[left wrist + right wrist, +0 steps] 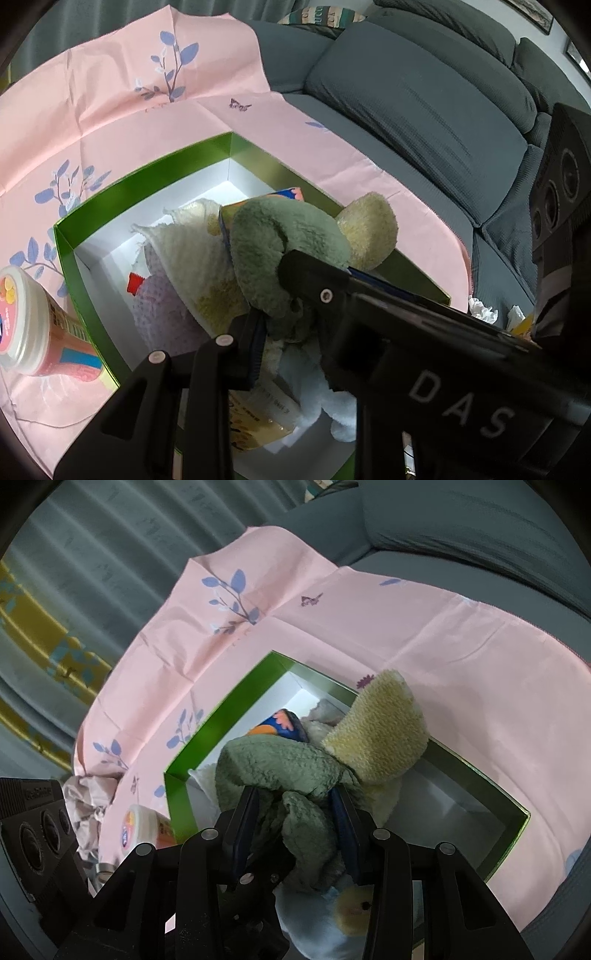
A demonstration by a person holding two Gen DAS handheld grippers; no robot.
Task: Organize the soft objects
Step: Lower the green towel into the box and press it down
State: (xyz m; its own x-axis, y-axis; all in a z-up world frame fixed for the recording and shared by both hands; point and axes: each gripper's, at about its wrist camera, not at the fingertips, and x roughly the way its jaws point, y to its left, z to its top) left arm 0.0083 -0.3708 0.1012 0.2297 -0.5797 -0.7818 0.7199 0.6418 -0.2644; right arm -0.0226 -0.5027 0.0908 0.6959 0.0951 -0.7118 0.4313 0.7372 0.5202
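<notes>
Both clamped on one green fleece cloth [295, 775] — left gripper [284, 306] on one bunched fold, right gripper [295, 812] on another. Held above a green box [207, 738], over white and yellow towels [184, 243] — pink floral sheet [110, 110] beneath, lidded cup [26, 314] just beside.

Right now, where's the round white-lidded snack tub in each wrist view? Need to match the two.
Left wrist: white-lidded snack tub at the far left edge, lying on the pink cloth, just outside the green box's left wall.
Right wrist: same tub lower left, partly hidden behind the gripper's black frame, beside the box's near-left corner.
Shared landmark: green cardboard box with white inside.
</notes>
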